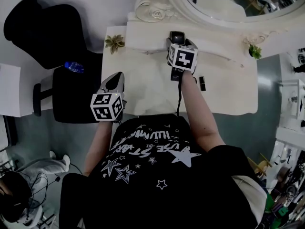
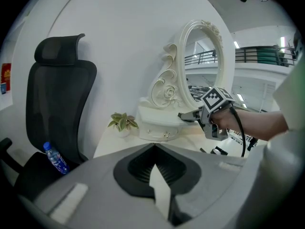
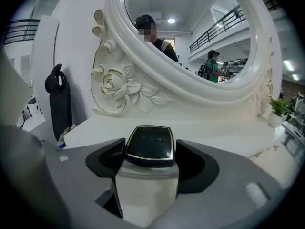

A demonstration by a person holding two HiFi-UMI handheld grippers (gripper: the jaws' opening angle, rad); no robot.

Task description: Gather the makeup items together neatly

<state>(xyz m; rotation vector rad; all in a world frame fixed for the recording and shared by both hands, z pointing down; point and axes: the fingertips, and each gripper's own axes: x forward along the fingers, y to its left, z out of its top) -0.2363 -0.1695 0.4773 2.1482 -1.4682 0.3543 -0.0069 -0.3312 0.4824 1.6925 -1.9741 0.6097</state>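
Observation:
A black compact (image 3: 149,144) with a gold rim lies on the raised shelf (image 1: 143,35) of the white dressing table, under the ornate mirror (image 3: 190,56). My right gripper (image 1: 180,43) is around it, one pad on each side of the case. A thin gap shows at the right pad, so the jaws read as open. A small black makeup stick (image 1: 202,83) lies on the tabletop to the right of my right arm. My left gripper (image 1: 116,79) hovers over the table's front left edge, shut with nothing in it (image 2: 153,149).
A small potted plant (image 1: 114,43) stands at the table's back left, another (image 1: 255,51) at the back right. A black office chair (image 1: 71,89) with a water bottle (image 1: 74,67) on its seat stands left of the table. The shelf has small drawers (image 2: 159,132).

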